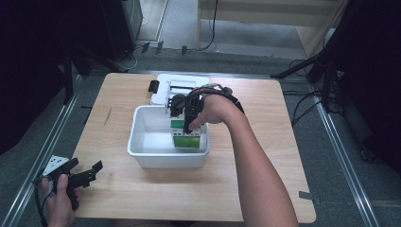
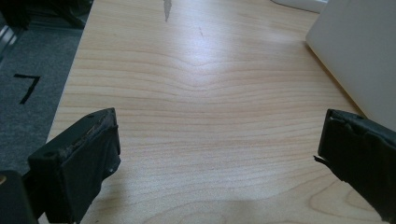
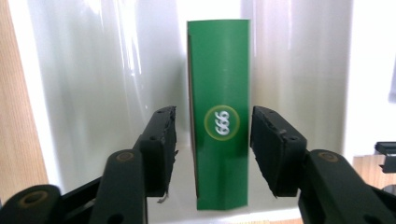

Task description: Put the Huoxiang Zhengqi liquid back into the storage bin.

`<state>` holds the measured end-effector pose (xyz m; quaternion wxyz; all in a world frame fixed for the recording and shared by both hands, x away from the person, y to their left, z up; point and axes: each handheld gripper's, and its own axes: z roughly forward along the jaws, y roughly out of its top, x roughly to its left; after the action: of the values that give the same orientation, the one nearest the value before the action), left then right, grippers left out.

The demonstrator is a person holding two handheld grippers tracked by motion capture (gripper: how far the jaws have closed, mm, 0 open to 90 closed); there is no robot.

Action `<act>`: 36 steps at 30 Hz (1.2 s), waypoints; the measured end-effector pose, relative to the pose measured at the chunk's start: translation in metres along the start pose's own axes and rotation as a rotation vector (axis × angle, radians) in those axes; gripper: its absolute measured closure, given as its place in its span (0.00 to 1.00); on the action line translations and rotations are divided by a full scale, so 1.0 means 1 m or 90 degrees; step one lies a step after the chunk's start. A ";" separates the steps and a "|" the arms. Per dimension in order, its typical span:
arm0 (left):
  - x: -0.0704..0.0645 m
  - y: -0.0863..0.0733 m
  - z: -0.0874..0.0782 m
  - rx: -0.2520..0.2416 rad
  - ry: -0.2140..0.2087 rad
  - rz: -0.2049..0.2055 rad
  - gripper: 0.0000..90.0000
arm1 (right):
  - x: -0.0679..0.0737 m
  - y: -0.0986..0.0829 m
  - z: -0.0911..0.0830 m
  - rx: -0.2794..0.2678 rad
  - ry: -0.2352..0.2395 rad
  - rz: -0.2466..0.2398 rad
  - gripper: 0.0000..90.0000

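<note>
The left gripper (image 1: pixel 87 172) rests idle at the table's (image 1: pixel 142 189) near-left corner, jaws wide, nothing between them. Farther in, the right gripper (image 3: pixel 212 140) straddles the green box (image 3: pixel 219 116) standing inside the white tub (image 1: pixel 142 153), jaws apart, a gap either side. An off-centre close could tip the box; the tub's walls limit sideways room, so lifting straight up looks safest.

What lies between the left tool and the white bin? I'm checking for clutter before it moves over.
Only bare wooden table: the left gripper view shows plain wood from the open left tool up to the white bin.
</note>
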<state>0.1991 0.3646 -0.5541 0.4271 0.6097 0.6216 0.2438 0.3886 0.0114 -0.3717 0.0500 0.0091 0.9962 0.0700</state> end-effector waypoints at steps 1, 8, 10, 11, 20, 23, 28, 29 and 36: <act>0.000 0.000 0.000 0.000 0.000 -0.002 0.00 | 0.000 -0.001 -0.002 -0.006 -0.001 0.001 0.56; 0.000 0.000 0.000 0.001 0.000 0.000 0.00 | 0.000 -0.016 -0.019 -0.033 -0.019 0.034 0.48; 0.000 0.000 0.000 0.001 0.000 -0.001 0.00 | -0.001 -0.018 -0.020 -0.042 -0.022 0.034 0.46; 0.000 0.000 0.000 0.001 0.000 0.001 0.00 | -0.001 -0.021 -0.023 -0.050 -0.023 0.045 0.45; 0.000 0.000 0.000 0.000 0.001 0.000 0.00 | -0.001 -0.057 -0.038 -0.123 -0.016 0.161 0.38; 0.000 0.000 0.000 0.001 0.002 0.000 0.00 | -0.003 -0.077 -0.042 -0.155 -0.021 0.217 0.37; 0.000 0.000 0.000 0.000 0.002 0.000 0.00 | -0.003 -0.098 -0.045 -0.216 -0.028 0.279 0.37; 0.000 0.000 0.000 -0.001 0.003 0.000 0.00 | -0.003 -0.109 -0.046 -0.239 -0.038 0.311 0.37; 0.000 0.000 0.000 -0.002 0.003 -0.002 0.00 | 0.000 -0.144 -0.043 -0.307 -0.096 0.403 0.34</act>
<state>0.1990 0.3641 -0.5542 0.4271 0.6076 0.6232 0.2451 0.3828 -0.1367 -0.3496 0.0995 0.3083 0.8929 0.3126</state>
